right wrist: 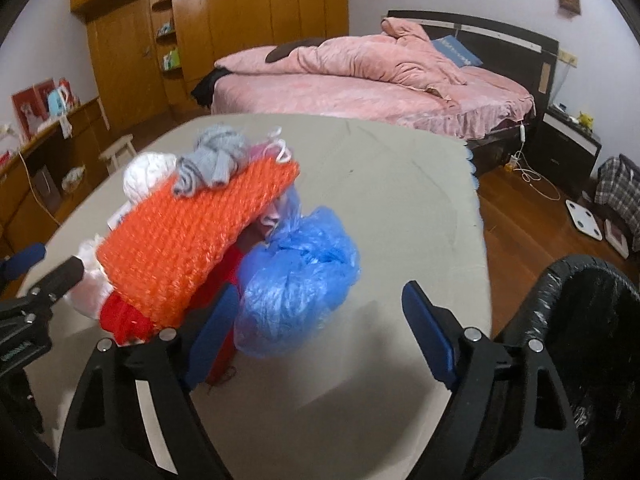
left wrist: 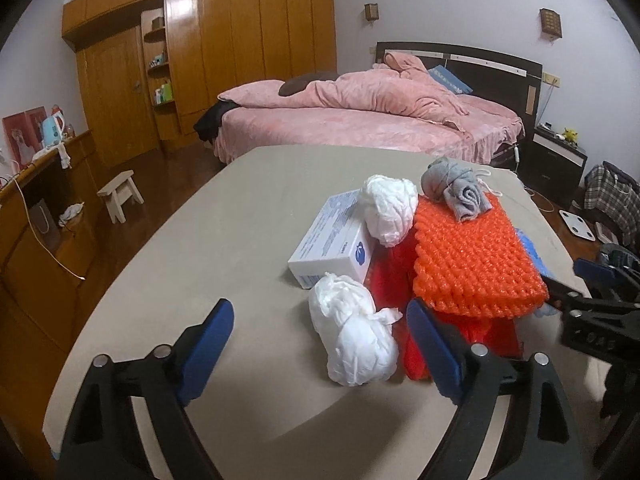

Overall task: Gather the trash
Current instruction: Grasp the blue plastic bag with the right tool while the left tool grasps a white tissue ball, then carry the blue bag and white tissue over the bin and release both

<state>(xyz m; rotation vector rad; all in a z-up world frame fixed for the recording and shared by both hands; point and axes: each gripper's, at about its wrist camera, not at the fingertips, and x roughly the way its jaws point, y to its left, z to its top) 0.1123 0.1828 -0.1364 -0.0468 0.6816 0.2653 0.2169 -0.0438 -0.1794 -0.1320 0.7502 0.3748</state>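
A pile of trash lies on the beige table (left wrist: pixel 200 248). Nearest my open, empty left gripper (left wrist: pixel 320 344) is a crumpled white tissue wad (left wrist: pixel 356 344), between its fingers toward the right one. Behind are a white box (left wrist: pixel 332 244), a second white wad (left wrist: pixel 388 208), an orange bubble-wrap sheet (left wrist: pixel 472 256) with a grey cloth ball (left wrist: pixel 456 188) on top, and red material (left wrist: pixel 388 280) beneath. My right gripper (right wrist: pixel 316 328) is open around a blue plastic bag (right wrist: pixel 296 280), which is apart from both fingers. A black-lined trash bin (right wrist: pixel 592 328) stands right of the table.
A pink bed (left wrist: pixel 360 120) stands beyond the table, with a wooden wardrobe (left wrist: pixel 224 48) at back left. A small stool (left wrist: pixel 120 192) and a low cabinet (left wrist: pixel 36 216) are on the left. A scale (right wrist: pixel 584 220) and cables lie on the wooden floor at right.
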